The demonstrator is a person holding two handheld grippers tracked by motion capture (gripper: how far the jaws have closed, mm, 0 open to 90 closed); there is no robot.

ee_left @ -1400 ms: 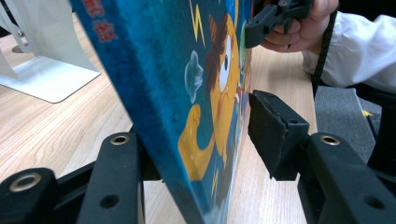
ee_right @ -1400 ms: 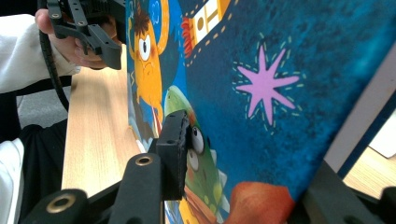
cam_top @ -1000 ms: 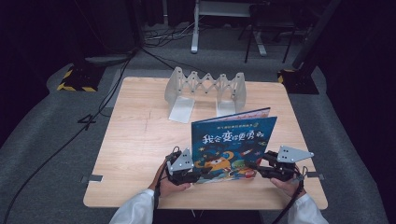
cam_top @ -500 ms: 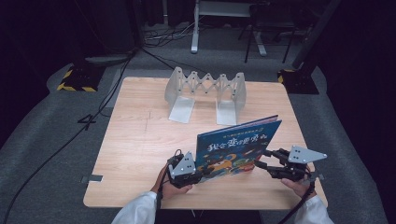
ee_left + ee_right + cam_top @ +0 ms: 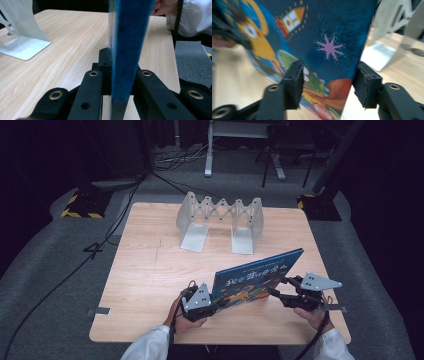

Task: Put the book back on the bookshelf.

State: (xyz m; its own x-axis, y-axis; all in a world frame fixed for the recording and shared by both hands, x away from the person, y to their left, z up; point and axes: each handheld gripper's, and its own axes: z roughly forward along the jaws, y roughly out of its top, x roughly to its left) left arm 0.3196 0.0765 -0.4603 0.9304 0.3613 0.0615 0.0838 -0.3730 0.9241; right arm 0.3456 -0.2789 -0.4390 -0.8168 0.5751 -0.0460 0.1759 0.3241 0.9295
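A light wooden table (image 5: 150, 270) stands on a grey carpeted floor (image 5: 45, 270) in a dark room. Black cables (image 5: 75, 265) run across the carpet at the left. 2 black bases with yellow-black hazard stripes (image 5: 80, 205) sit beyond the table's far corners, and a white metal stand (image 5: 235, 145) rises behind in shadow.

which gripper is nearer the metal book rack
Left, though only slightly. The left gripper sits at the table's near edge, almost straight in front of the rack, shut on the book. The right gripper is farther out toward the right, jaws open around the book's edge.
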